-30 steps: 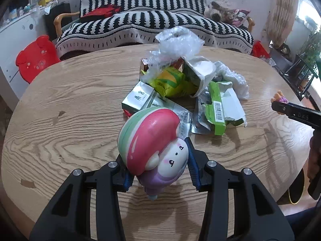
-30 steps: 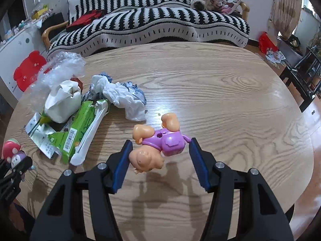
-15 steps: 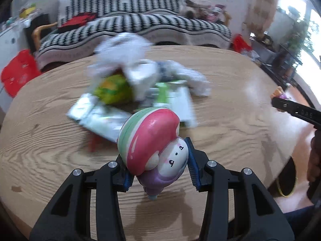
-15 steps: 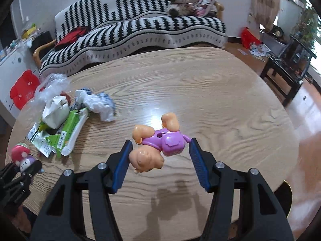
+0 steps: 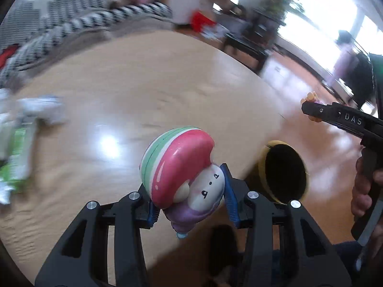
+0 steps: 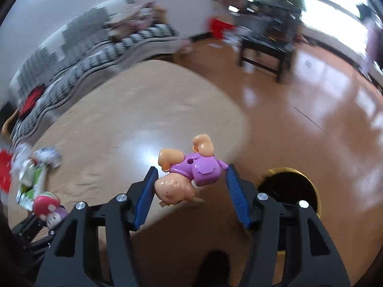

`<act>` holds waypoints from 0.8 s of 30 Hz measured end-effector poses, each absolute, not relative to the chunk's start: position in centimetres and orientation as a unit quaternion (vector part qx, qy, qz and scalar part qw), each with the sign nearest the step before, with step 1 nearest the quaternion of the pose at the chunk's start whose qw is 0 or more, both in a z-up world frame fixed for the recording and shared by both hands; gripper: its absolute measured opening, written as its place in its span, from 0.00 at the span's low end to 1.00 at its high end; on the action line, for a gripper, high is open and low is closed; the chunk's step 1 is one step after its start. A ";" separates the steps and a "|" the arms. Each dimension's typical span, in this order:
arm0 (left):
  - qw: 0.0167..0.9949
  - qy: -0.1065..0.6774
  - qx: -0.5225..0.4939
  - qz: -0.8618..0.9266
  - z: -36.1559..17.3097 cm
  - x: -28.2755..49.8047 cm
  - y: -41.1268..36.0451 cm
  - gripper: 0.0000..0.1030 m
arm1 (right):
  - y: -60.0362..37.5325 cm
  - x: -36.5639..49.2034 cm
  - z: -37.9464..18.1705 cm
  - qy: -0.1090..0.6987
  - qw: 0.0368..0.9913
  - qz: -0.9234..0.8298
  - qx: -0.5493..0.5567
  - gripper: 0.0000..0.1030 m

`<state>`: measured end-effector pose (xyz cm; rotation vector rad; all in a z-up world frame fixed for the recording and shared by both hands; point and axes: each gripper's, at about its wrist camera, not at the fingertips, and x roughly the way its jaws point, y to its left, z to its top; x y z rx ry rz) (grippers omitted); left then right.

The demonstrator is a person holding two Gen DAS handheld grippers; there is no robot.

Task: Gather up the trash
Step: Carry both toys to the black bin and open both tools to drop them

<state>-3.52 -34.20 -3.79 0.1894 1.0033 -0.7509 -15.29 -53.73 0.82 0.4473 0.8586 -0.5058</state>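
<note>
The surface [image 5: 134, 91] is a round, light-wood tabletop with a glossy finish that throws back a bright glare patch near its middle. Most of it lies bare. At its left side sits a loose heap of trash [image 5: 21, 129]: crumpled white paper, a flattened green-and-white carton and a scrap of silvery wrapper, all blurred. From the right wrist the same heap [image 6: 36, 177] shows at the far left rim of the tabletop [image 6: 143, 110]. Beyond the rounded edge, a shiny reddish-brown wooden floor [image 6: 323, 110] carries a round yellow-rimmed bin with a dark inside [image 6: 290, 187], standing just beside the tabletop's edge [image 5: 284, 174].
</note>
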 end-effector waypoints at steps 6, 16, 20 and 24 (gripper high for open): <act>0.750 0.497 0.103 -0.424 -7.9 -6.7 -43.5 0.42 | -62.5 -23.3 -2.7 0.430 0.797 -0.315 0.283 0.56; 0.667 0.530 0.103 -0.514 -13.6 -12.6 -54.1 0.43 | -67.1 -28.4 -6.0 0.429 0.745 -0.347 0.375 0.56; 0.659 0.534 0.105 -0.519 -14.7 -13.4 -56.0 0.43 | -67.7 -27.8 -6.5 0.429 0.738 -0.351 0.384 0.56; 0.660 0.527 0.114 -0.522 -14.9 -14.0 -57.3 0.54 | -68.1 -27.6 -6.4 0.425 0.735 -0.368 0.380 0.57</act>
